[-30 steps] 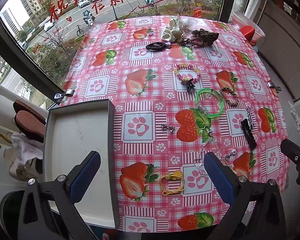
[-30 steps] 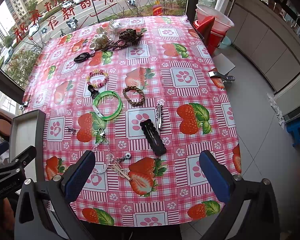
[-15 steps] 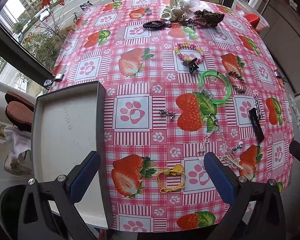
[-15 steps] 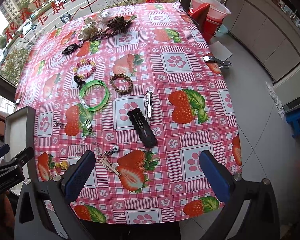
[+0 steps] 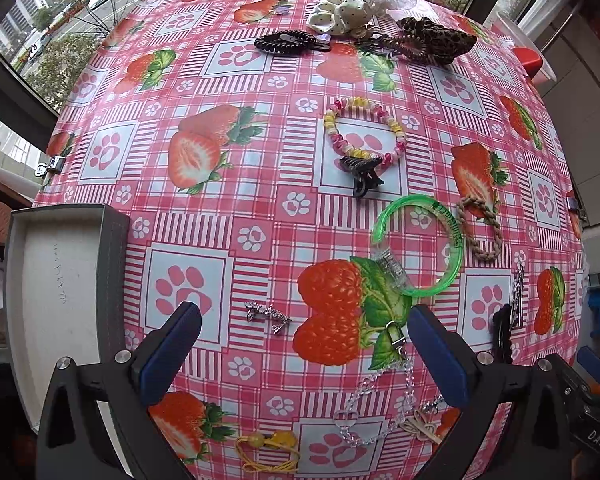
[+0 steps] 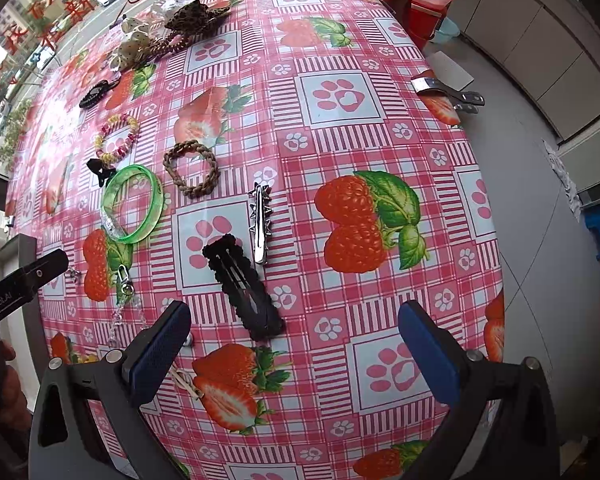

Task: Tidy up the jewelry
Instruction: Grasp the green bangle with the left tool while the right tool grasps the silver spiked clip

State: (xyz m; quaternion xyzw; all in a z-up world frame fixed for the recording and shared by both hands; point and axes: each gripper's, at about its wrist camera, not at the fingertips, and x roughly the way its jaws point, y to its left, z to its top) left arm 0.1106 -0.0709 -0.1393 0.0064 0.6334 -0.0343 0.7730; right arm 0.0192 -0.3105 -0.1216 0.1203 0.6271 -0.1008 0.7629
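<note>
Hovering over the near edge of the table, both grippers stand with jaws wide apart and nothing between them. The left gripper [image 5: 300,354] looks straight at a small silver brooch [image 5: 267,315], which lies just ahead of the tips, a little left of centre, its long axis running roughly across the jaw line from left to right. The open box [image 5: 52,288] sits touching the table's left side, just beside the left finger, so this hand is the nearer one for a drop there.

The right gripper [image 6: 296,350] faces the black clip [image 6: 242,286], whose long axis runs away from it, slanting up to the left; the silver clip [image 6: 260,226] lies just beyond, near parallel. My guess is each hand takes the piece in front of it.

Writing: red Chinese characters painted on the window [image 6: 32,32]; "Robot.AI", partly cut off, on the left tool's arm in the right view; raised lettering on the green bangle [image 5: 420,240], too small to read.
</note>
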